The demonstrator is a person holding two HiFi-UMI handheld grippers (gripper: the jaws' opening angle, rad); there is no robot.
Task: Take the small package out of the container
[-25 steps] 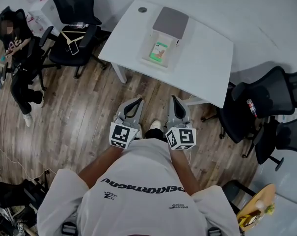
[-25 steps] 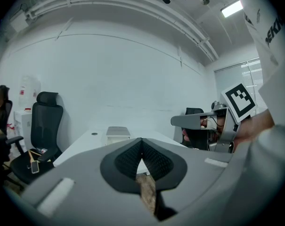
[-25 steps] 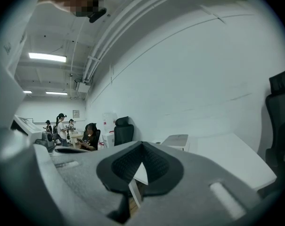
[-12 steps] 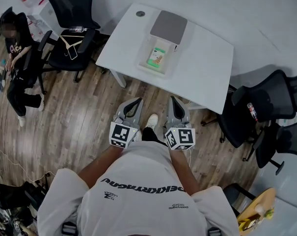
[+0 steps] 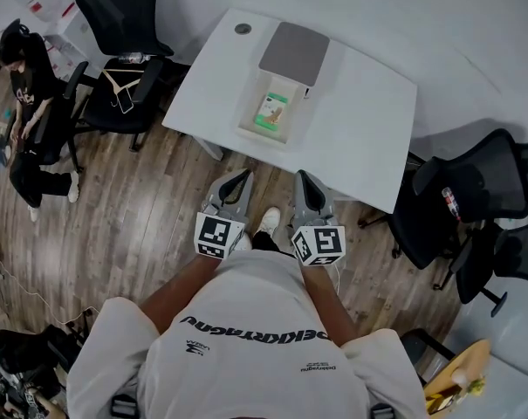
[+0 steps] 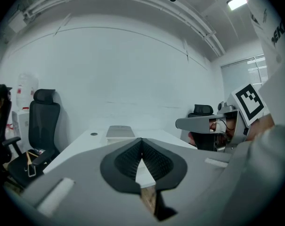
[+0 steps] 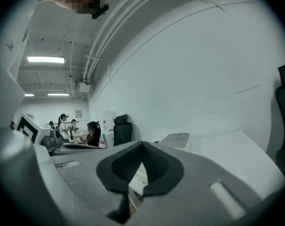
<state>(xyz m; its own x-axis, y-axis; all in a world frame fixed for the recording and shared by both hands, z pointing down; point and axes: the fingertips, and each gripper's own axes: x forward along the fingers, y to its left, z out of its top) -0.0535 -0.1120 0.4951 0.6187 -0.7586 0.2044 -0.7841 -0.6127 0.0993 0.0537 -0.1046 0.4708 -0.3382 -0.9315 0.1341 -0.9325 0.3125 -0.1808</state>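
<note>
A small green and white package (image 5: 269,111) lies in an open clear container (image 5: 254,128) on the white table (image 5: 360,129). The container's grey lid (image 5: 294,51) stands open at its far side and shows too in the left gripper view (image 6: 119,132) and the right gripper view (image 7: 176,140). My left gripper (image 5: 247,175) and right gripper (image 5: 299,175) hover side by side over the wooden floor, short of the table's near edge. Both are shut, tips touching, with nothing held.
Black office chairs stand left of the table (image 5: 124,24) and at the right (image 5: 473,177). A person in black (image 5: 28,103) sits at the far left. A round cable port (image 5: 243,29) marks the table's far corner.
The table and container have shifted a little up and left in the head view. The grippers keep the same pose, both shut.
</note>
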